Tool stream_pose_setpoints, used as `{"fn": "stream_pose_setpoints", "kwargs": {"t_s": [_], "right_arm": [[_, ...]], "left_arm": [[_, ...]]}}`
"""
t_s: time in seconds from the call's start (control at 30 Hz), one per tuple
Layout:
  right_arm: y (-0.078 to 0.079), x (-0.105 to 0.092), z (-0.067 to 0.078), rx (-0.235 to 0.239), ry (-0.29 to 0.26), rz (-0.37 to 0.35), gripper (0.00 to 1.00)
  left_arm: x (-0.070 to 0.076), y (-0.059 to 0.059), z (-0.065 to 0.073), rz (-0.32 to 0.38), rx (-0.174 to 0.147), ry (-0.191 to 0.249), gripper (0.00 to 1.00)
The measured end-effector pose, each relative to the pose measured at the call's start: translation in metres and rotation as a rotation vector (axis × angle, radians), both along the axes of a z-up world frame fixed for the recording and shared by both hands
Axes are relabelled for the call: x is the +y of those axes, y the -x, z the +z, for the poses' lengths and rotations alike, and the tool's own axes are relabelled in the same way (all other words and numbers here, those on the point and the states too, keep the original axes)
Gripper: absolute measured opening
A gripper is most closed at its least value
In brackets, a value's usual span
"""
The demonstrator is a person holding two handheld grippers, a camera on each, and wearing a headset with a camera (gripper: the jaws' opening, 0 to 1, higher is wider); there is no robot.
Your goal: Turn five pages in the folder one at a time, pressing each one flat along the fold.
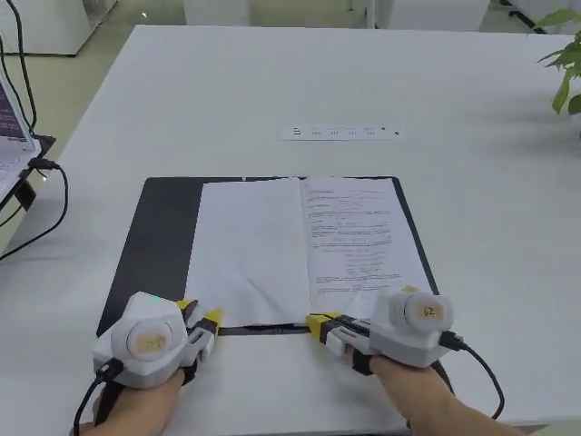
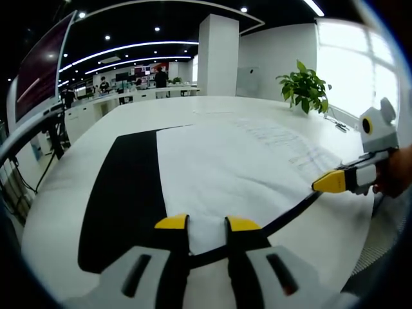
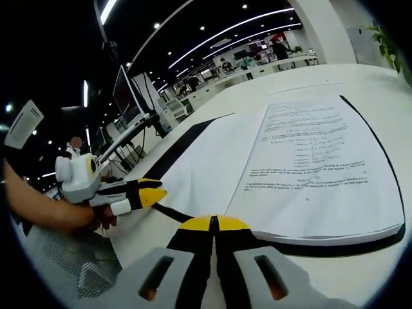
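**Hovering at the folder's near edge, count of turned pages unclear**

Both claws sit low on the surface [image 1: 472,109], right at the near edge of the folder [image 1: 163,236], and neither one is holding paper. My left claw [image 1: 201,313] has its jaws a little spread, with nothing between them. My right claw [image 1: 320,323] has its tips pressed together on nothing.

The folder lies open just ahead of both claws. In it, ahead of the left claw, a blank sheet [image 1: 245,250] lies face down over the black cover. Ahead of the right claw and slightly to its right, a printed stack [image 1: 354,236] lies face up. The fold [image 1: 303,245] runs away from me, starting just left of the right claw's tips.

I judge that at least one page is over, since a blank back is showing. I cannot tell how many sheets lie under it, so I cannot give the count out of five. That sheet looks flat along the fold. The printed stack looks thick enough for the turns left, and its top page has not yet been lifted.
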State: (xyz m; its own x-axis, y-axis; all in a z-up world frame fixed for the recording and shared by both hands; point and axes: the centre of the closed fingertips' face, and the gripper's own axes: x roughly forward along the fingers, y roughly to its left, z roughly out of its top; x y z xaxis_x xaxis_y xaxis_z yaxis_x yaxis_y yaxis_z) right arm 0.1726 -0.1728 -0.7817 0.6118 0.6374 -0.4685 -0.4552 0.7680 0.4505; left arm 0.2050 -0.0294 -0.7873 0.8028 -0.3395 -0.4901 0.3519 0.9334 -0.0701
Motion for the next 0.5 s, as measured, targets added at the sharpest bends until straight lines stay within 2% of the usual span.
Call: {"fn": "stream_pose_setpoints", "kwargs": {"t_s": [0.2,0.43,0.47,0.5], "right_arm": [[0.011,0.001,0.001,0.045,-0.008,0.007,0.0],[0.012,0.007,0.027,0.043,-0.061,0.003,0.0],[0.012,0.007,0.03,0.041,-0.066,0.003,0.0],[0.012,0.007,0.035,0.039,-0.068,0.002,0.0]], "left_arm": [[0.0,0.0,0.001,0.006,0.004,0.0,0.21],[0.0,0.0,0.001,0.014,0.025,-0.004,0.21],[0.0,0.0,0.001,0.014,0.03,-0.001,0.21],[-0.001,0.0,0.002,0.03,0.044,0.028,0.22]]}}
